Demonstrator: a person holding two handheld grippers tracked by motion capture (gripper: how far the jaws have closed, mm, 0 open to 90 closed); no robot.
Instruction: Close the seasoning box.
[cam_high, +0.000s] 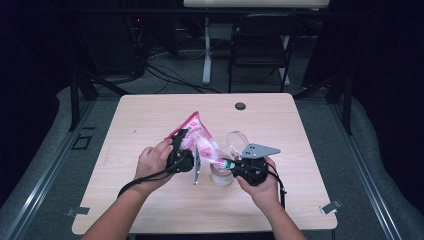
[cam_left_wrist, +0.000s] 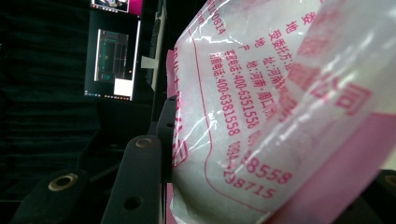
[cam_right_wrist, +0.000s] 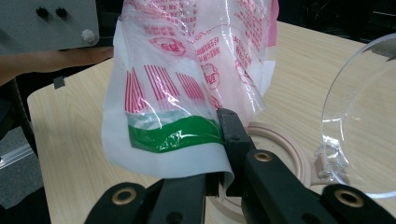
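Observation:
A clear plastic bag (cam_high: 196, 136) with pink and red print and a green band (cam_right_wrist: 173, 135) hangs tilted between both grippers above the table. My left gripper (cam_high: 181, 150) is shut on the bag's upper side; in the left gripper view the bag (cam_left_wrist: 261, 102) presses against the left jaw and hides the other. My right gripper (cam_right_wrist: 225, 175) is shut on the bag's lower white edge by the green band. Just below that corner stands a small round jar (cam_high: 221, 177) with a pale rim (cam_right_wrist: 286, 148). Its hinged clear lid (cam_right_wrist: 364, 121) stands open to the right.
The light wooden table (cam_high: 150, 200) has a small dark round port (cam_high: 240, 106) near its far edge. A black chair (cam_high: 260, 45) and cables on the floor lie beyond the table. A lit screen (cam_left_wrist: 112, 60) shows in the dark background.

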